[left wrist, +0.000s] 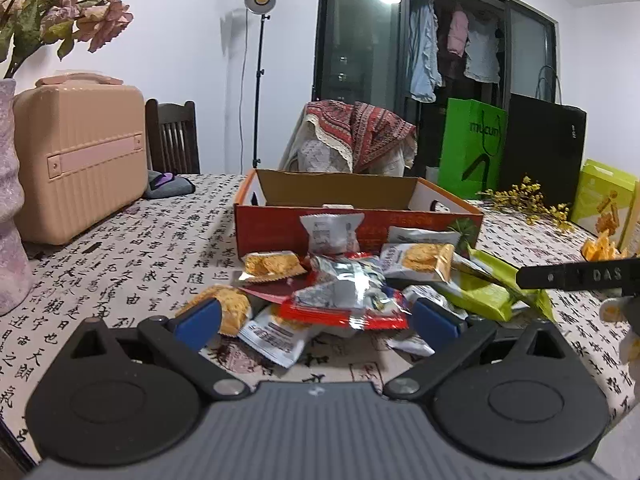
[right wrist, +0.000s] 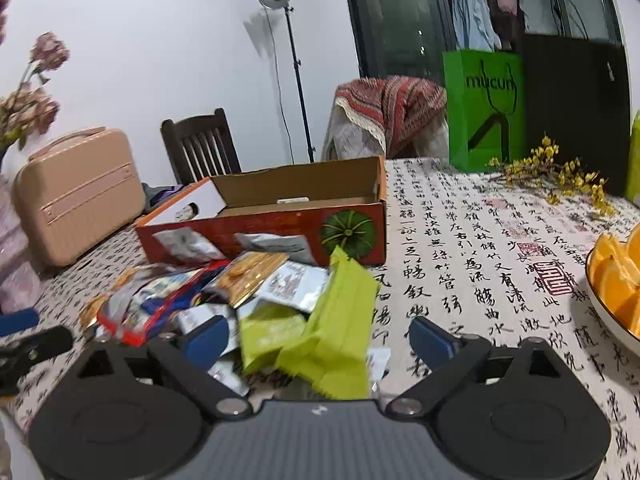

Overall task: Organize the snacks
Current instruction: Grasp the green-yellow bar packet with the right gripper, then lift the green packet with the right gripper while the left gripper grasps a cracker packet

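- My left gripper (left wrist: 316,326) hangs low over the near edge of the snack pile (left wrist: 352,280), its jaws spread wide with nothing pinched; a red-edged packet (left wrist: 344,314) lies on the table between the blue pads (left wrist: 199,320) without touching them.
- My right gripper (right wrist: 320,338) also stands wide apart. A lime-green packet (right wrist: 340,320) sits in the gap, close to the left pad, but I see no pad pressing on it.
- The snacks lie heaped on the calligraphy tablecloth (left wrist: 132,248), right in front of the red cardboard box (left wrist: 276,228); a few packets lean against its front wall.
- The box is open on top. Inside I can make out just one pale packet (right wrist: 293,201) near the front wall.
- Off to the left stands a pink case (left wrist: 80,156); to the right, a bowl of orange slices (right wrist: 616,280) and a spray of yellow flowers (right wrist: 560,172).
- Behind the table stand a green bag (right wrist: 484,108) and a dark chair (right wrist: 200,148).
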Motion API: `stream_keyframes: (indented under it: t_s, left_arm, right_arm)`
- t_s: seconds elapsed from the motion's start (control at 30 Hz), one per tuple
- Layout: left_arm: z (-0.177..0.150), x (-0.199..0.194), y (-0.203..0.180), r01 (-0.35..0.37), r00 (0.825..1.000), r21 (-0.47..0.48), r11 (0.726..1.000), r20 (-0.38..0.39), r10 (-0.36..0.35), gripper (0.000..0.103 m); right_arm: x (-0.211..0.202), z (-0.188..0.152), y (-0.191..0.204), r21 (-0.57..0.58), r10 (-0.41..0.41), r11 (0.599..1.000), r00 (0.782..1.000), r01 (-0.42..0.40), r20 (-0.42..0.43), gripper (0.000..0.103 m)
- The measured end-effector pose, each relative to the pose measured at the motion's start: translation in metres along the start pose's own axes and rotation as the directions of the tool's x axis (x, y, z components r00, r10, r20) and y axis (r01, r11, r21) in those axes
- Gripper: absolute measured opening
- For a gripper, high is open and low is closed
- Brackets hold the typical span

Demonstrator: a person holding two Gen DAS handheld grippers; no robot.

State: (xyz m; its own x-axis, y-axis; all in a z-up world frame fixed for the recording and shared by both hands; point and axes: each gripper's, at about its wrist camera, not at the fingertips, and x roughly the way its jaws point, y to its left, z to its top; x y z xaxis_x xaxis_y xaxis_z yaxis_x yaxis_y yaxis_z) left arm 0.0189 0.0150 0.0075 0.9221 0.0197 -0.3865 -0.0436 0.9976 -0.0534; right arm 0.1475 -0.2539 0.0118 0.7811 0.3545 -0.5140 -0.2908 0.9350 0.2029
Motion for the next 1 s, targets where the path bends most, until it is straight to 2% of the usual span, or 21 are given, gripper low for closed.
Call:
stream_keyframes:
  t_s: [0.1, 0.2, 0.37, 0.5, 0.7, 1.0]
  left_arm:
    - [0.003, 0.003, 0.003, -0.011, 1.000, -0.010, 1.000, -0.002, 0.011, 0.103]
    - [0.004, 0.006, 0.006, -0.023, 1.000, -0.018, 1.000, -0.010, 0.023, 0.103]
    - [0.004, 0.012, 0.012, -0.044, 0.999, -0.035, 0.998, -0.029, 0.043, 0.103]
    - [0.005, 0.017, 0.017, -0.059, 0.997, -0.046, 0.997, -0.042, 0.057, 0.103]
    - [0.005, 0.023, 0.024, -0.083, 0.995, -0.054, 0.995, -0.061, 0.080, 0.103]
    - [0.015, 0.047, 0.050, -0.146, 0.983, -0.047, 0.988, -0.116, 0.140, 0.103]
  right_arm:
    - [0.018, 0.011, -0.009, 0.025, 0.005, 1.000, 0.999, -0.004, -0.041, 0.084]
    - [0.036, 0.017, -0.015, 0.049, -0.005, 0.999, 0.996, 0.010, -0.092, 0.070]
    - [0.060, 0.022, -0.031, 0.157, 0.080, 0.986, 0.982, -0.053, -0.170, 0.058]
    - [0.065, 0.020, -0.036, 0.205, 0.128, 0.975, 0.976, -0.091, -0.175, 0.043]
    - [0.054, 0.019, -0.034, 0.185, 0.112, 0.979, 0.986, -0.088, -0.123, 0.037]
    - [0.019, 0.015, -0.020, 0.062, 0.041, 0.997, 0.998, -0.044, 0.053, 0.036]
